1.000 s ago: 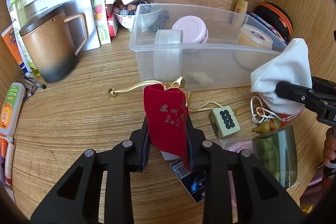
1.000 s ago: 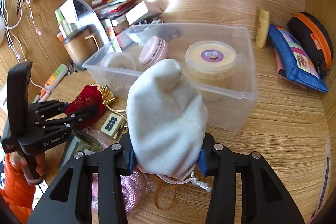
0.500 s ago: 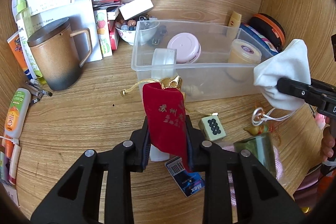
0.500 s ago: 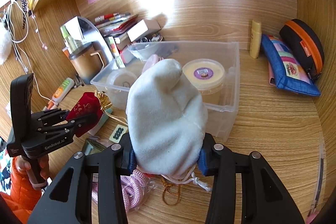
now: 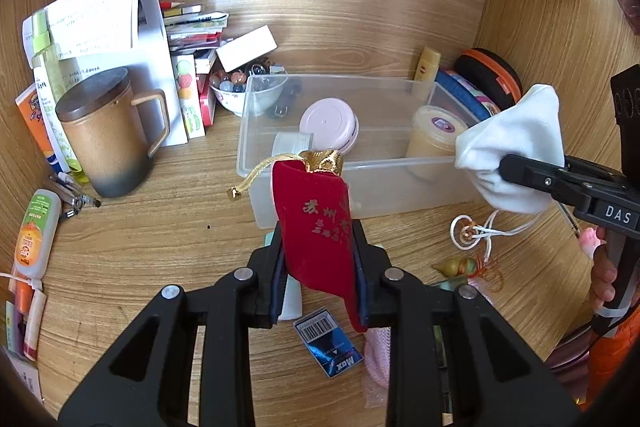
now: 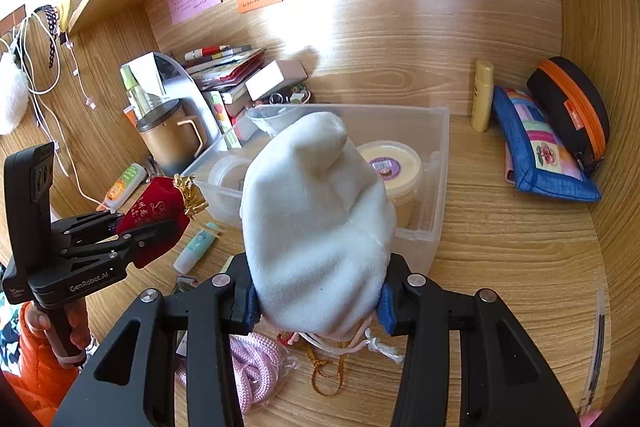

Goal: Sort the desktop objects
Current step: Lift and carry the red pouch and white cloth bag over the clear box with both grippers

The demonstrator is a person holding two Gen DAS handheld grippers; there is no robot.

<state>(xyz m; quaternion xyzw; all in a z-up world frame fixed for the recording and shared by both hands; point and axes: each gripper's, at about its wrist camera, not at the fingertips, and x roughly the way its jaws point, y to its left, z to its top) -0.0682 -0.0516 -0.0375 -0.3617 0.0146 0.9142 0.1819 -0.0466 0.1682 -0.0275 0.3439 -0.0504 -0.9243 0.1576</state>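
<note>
Wooden table [image 5: 152,243]: cluttered, walled at back and sides.
Bin: clear plastic storage bin [image 5: 400,183] near the table's back edge.
White pouch: soft white drawstring pouch [image 6: 316,227] pinched in the right gripper [image 6: 318,301] jaws, above the bin's front rim.
Red pouch: red velvet pouch [image 5: 316,231] clamped in the left gripper [image 5: 318,291] jaws, before the bin.

Bright daylight from upper left behind tool; glare patch on back panel [image 6: 320,23]; soft shadows; strong fisheye bending, dark vignetted corners; focus sharp.
</note>
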